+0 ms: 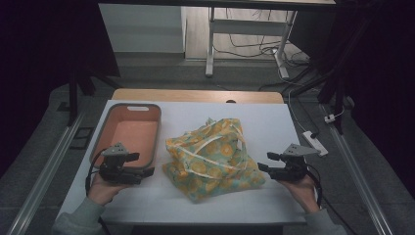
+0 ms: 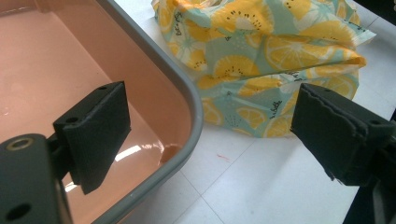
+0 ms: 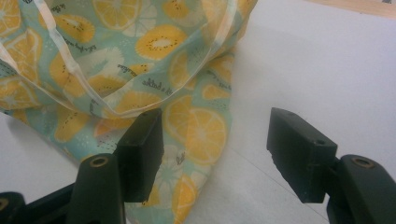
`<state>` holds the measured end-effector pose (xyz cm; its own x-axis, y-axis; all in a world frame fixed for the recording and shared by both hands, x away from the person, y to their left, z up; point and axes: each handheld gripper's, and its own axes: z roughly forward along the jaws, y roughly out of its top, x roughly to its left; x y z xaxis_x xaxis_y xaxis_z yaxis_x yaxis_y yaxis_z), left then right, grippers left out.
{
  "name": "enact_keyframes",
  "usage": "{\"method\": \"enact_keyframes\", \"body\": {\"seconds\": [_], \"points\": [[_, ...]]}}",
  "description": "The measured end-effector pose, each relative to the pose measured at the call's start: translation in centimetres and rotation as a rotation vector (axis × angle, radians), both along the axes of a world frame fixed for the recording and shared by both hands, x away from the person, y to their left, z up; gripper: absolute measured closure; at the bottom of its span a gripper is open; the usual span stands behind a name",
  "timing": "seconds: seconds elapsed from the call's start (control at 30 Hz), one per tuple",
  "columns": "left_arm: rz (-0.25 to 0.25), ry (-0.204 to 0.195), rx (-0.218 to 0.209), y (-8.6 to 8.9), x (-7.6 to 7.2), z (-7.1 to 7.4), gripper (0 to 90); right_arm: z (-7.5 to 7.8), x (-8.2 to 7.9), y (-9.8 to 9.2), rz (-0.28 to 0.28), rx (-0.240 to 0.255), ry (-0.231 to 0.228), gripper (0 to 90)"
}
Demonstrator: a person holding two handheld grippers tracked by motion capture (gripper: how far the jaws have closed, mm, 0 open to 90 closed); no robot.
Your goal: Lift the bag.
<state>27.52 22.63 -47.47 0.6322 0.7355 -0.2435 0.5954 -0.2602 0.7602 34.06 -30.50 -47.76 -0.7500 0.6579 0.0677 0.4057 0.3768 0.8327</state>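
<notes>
Here, at a white table (image 1: 274, 122), I hold both grippers spread wide and empty on either side of a crumpled fabric bag (image 1: 210, 159) printed with lemon slices. The bag lies heaped near the middle of the table, just beside a pink tub (image 1: 128, 134) with a grey rim, which sits to its left and looks empty.

My left gripper (image 1: 144, 164) hovers at the tub's near right corner; in the left gripper view its jaws straddle the grey rim (image 2: 187, 93), one over the pink floor, the other over the white surface short of the cloth. My right gripper (image 1: 266, 161) stands at the bag's right edge, and in the right gripper view one jaw overlaps the printed fabric (image 3: 196, 126) while the other hangs over bare table.

The risks, as I judge them: closing the left gripper where it stands would pinch the tub wall, not the bag, and could drag or tip the tub. The right gripper, closing now, may catch only a single loose layer or the pale handle strap (image 3: 70, 60), so the bag would unfold and sag when lifted. A soft heap like this could also snag on the tub rim if swung across low.
</notes>
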Motion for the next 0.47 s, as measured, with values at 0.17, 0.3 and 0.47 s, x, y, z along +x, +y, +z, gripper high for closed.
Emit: {"method": "enact_keyframes", "body": {"seconds": [0.17, 0.3, 0.47], "points": [[-0.001, 0.005, 0.005, -0.14, 0.1, -0.08, 12.3, -0.01, -0.01, 0.05, 0.0, 0.002, 0.0, 36.3], [-0.001, 0.006, 0.002, -0.1, 0.1, -0.04, 12.5, -0.04, 0.0, 0.09, 0.001, -0.002, 0.0, 36.2], [-0.001, 0.004, 0.002, -0.09, 0.19, -0.02, 12.5, -0.03, -0.01, 0.12, 0.004, -0.002, -0.002, 36.2]]}}
